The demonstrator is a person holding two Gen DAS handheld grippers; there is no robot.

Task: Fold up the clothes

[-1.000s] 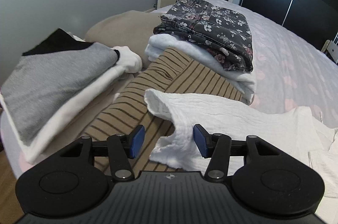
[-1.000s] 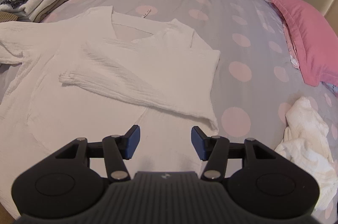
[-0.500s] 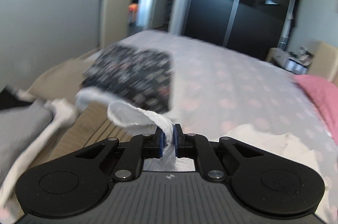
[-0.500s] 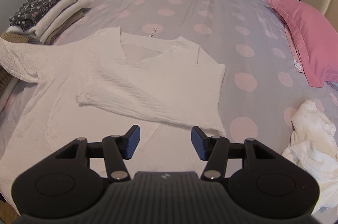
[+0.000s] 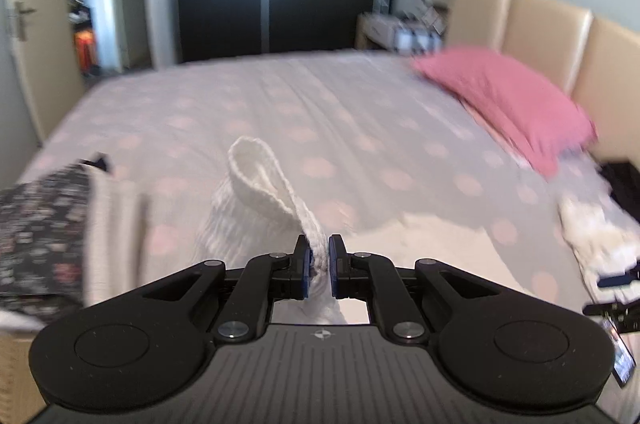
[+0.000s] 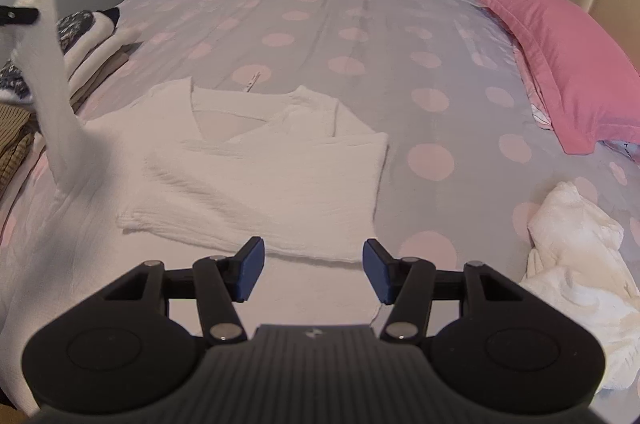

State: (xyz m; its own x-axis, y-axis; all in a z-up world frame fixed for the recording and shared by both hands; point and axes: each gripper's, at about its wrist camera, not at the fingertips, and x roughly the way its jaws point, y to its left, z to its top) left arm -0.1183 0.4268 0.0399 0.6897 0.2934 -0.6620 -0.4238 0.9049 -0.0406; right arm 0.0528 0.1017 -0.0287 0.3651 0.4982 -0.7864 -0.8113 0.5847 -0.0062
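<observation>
White top [image 6: 256, 180] is being folded on the bed [image 6: 360, 36], right sleeve already laid across. Its left sleeve cuff [image 5: 316, 256] is being held clamped in the left tool [image 5: 319, 266] and lifted. Right tool [image 6: 312, 270] is being held apart, empty, above the near hem. Sleeve is best carried level and laid flat across the chest.

No legible text, labels, brands or nos. anywhere; small tag on bedspread [image 6: 252, 80] too blurry.
</observation>
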